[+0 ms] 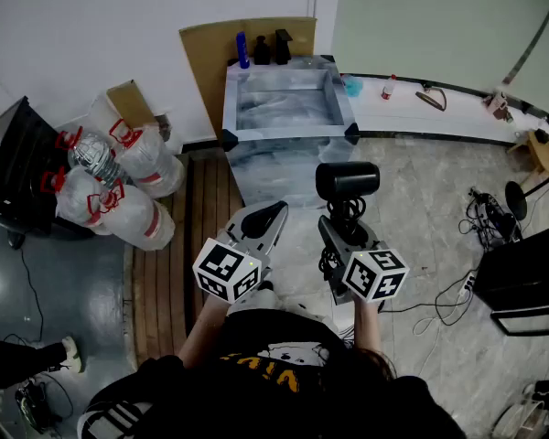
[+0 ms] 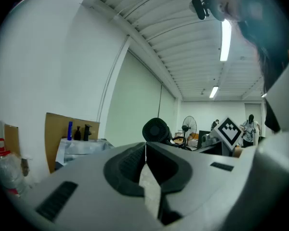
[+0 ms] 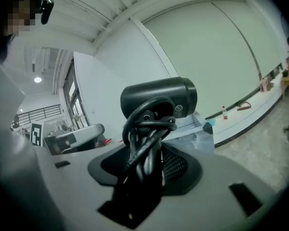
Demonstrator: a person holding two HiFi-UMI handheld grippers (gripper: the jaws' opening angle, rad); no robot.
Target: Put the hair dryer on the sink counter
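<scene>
Two grippers show in the head view, side by side low in the frame, above the person's dark top. The right gripper (image 1: 344,234) has its jaws partway apart and clamped on the handle of the black plastic hair dryer (image 1: 348,181). The dryer stands upright out of the jaws, with its round barrel lying crosswise on top. The black power cord (image 3: 147,136) is looped in several turns round the handle, so the pads press on cord as well as on plastic. The left gripper (image 1: 276,212) is to the left of the dryer, jaws brought together with nothing between them.

The grey marble-patterned sink counter (image 1: 288,133) sits at upper centre of the head view, well apart from the dryer. A slim blue bottle (image 1: 243,50) and two dark bottles (image 1: 273,48) stand along its back edge.

We judge the dryer to be light and stiff but top-heavy, with most of its weight in the barrel above the grip. The cord loops are soft and can roll under the pads, so the handle may twist or slide if we swing it. The surest hold is high on the handle, just under the barrel. We would keep it upright on the way over and lay it on a flat part of the counter, clear of the basin.
</scene>
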